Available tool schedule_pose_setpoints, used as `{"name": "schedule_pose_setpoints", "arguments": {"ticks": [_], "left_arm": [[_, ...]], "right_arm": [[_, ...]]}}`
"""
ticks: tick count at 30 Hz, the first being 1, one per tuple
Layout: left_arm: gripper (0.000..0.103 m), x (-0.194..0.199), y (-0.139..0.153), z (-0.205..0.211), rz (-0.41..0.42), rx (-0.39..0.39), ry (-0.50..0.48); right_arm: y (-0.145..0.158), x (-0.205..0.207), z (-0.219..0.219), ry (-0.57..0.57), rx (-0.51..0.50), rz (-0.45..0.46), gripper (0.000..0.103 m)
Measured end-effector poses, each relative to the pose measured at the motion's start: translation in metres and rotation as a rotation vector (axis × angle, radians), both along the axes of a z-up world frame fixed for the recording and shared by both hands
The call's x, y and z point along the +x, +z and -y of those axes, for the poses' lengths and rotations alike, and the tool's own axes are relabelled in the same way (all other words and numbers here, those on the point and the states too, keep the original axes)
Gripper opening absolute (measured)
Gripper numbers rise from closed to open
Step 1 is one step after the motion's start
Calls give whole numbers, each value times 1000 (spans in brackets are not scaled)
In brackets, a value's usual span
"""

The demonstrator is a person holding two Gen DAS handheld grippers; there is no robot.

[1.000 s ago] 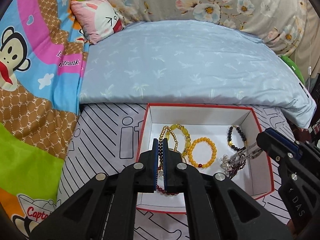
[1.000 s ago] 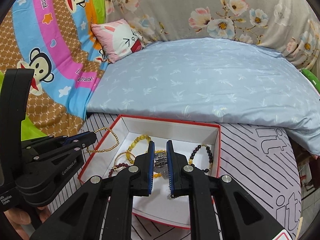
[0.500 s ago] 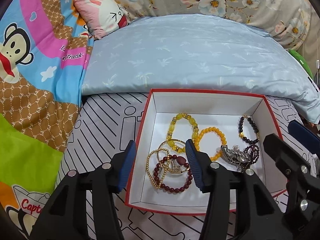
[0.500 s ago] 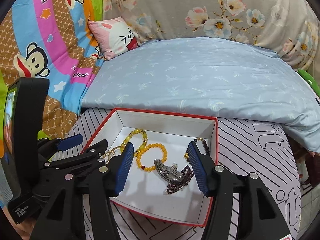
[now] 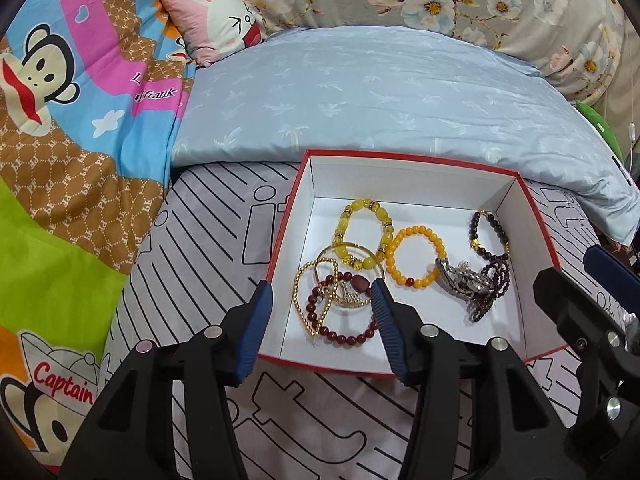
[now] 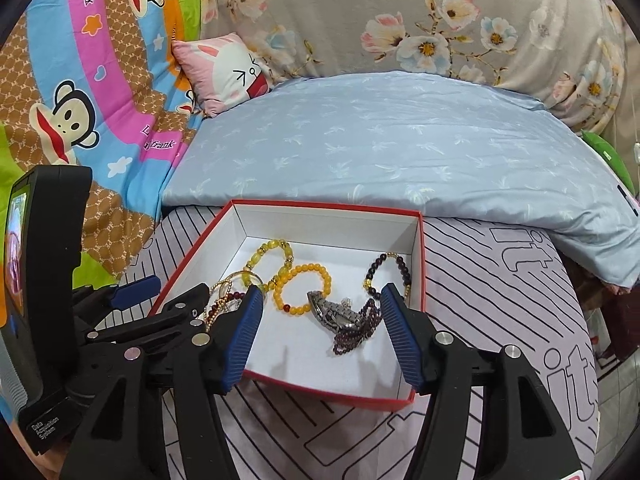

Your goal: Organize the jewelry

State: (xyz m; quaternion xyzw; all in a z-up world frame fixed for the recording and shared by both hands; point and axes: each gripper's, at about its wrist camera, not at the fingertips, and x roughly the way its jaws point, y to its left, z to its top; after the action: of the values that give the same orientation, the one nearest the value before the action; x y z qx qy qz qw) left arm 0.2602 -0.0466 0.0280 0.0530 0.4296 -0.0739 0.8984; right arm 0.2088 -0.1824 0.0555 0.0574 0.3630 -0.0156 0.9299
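A red box with a white inside (image 5: 536, 220) (image 6: 192, 264) lies on the striped bedsheet. It holds a yellow bead bracelet (image 5: 362, 236) (image 6: 272, 258), an orange bead bracelet (image 5: 416, 256) (image 6: 304, 288), a dark bead bracelet (image 5: 488, 236) (image 6: 386, 274), a silver watch (image 5: 460, 284) (image 6: 332, 314) tangled with a purple bead strand (image 6: 356, 332), and a gold chain with a dark red bracelet (image 5: 340, 308). My left gripper (image 5: 322, 304) is open and empty above the box's near left corner. My right gripper (image 6: 320, 312) is open and empty above the watch.
A light blue pillow (image 5: 380, 92) lies just behind the box. A pink cartoon cushion (image 5: 216, 20) and a monkey-print quilt (image 5: 60, 120) are to the left. A floral quilt (image 6: 440, 20) is at the back.
Both grippers have opened, letting their jewelry drop into the box, and have pulled back toward the near edge. The gold chain and the watch with purple beads now lie in the box.
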Motion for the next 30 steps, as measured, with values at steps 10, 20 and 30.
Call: {"name": "schedule_pose_setpoints", "arguments": {"ticks": [10,20,30], "left_arm": [[49,-26,3,-6,17,3,18],[56,-48,5,-14,45,13,33],[65,-69,1,-18,57,22,44]], "right_arm": [[-3,-24,-3,-21,-6,-7,63],[-10,-45,-6,-46,4,-15,69],[-14,-67,-9,-74,1,-19,72]]}}
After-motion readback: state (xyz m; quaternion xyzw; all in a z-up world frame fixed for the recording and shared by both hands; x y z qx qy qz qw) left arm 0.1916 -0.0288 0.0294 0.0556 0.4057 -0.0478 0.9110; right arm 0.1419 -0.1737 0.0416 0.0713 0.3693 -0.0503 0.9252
